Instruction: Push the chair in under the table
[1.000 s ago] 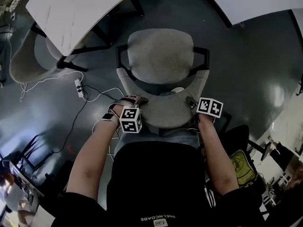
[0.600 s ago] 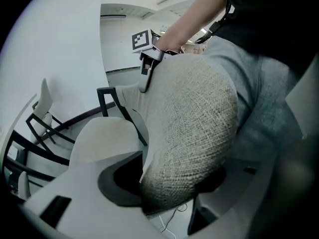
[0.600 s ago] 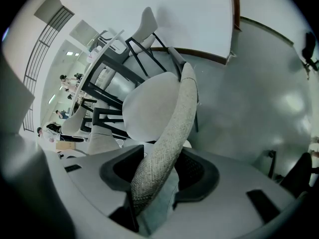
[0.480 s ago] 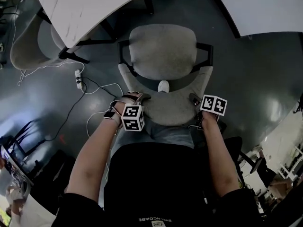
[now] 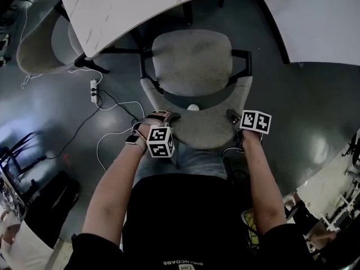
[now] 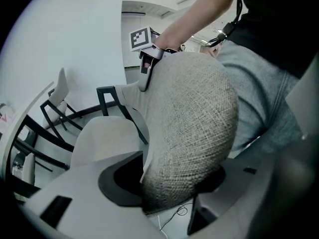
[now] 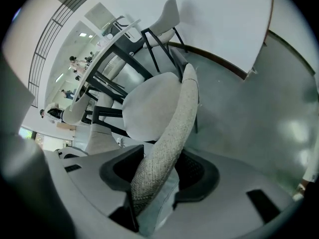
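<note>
Left gripper [image 5: 164,117]: half open, clamped on backrest [image 5: 198,131], left end.
Right gripper [image 5: 232,117]: half open, clamped on backrest, right end.
Chair [image 5: 191,66]: seat near table [image 5: 129,4] edge.

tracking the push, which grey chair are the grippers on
The centre chair: left gripper and right gripper both hold its backrest. The other chair stands untouched at the left.

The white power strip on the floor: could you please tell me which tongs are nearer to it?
Left. The left tongs grip the chair back at the end toward the power strip; the right tongs grip its far end.
</note>
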The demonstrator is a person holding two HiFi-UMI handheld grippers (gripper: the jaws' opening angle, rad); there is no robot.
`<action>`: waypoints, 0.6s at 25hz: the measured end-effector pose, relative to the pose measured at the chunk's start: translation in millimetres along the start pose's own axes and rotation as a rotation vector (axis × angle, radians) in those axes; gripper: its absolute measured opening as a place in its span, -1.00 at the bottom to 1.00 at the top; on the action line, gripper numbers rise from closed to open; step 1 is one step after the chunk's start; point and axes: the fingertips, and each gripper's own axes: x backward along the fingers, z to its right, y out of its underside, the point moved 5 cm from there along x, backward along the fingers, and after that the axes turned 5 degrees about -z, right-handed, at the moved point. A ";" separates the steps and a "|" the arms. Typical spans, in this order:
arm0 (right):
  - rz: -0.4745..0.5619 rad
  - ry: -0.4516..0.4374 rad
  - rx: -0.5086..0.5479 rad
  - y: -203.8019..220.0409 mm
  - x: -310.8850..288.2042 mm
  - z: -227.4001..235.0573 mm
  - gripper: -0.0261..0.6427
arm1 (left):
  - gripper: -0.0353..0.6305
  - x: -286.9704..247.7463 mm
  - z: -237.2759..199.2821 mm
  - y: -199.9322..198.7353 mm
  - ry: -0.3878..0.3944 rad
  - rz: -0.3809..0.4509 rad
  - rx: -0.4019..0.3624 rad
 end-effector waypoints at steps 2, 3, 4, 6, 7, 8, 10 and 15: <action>-0.002 -0.001 0.017 -14.4 -0.2 -2.4 -0.32 | -0.15 1.0 -8.7 -1.4 -0.015 0.003 0.024; -0.002 -0.002 0.024 -21.4 -0.3 -3.7 -0.33 | -0.15 1.7 -13.0 -2.1 -0.022 0.004 0.036; -0.004 -0.003 0.032 -28.5 -0.8 -4.9 -0.32 | -0.15 2.1 -17.3 -2.7 -0.028 0.006 0.047; -0.010 -0.002 0.051 -42.7 -2.8 -7.0 -0.33 | -0.15 1.8 -26.1 -3.5 -0.038 0.008 0.066; -0.014 -0.002 0.062 -49.7 -3.7 -7.8 -0.33 | -0.15 1.4 -30.4 -4.1 -0.043 0.010 0.075; -0.016 -0.003 0.071 -56.9 -4.5 -8.6 -0.33 | -0.15 1.2 -34.9 -4.9 -0.049 0.013 0.085; -0.018 -0.007 0.088 -71.8 -6.1 -11.3 -0.33 | -0.15 1.6 -44.2 -5.8 -0.064 0.016 0.107; -0.026 -0.023 0.125 -104.9 -9.8 -17.9 -0.32 | -0.15 2.9 -63.2 -8.8 -0.100 0.022 0.165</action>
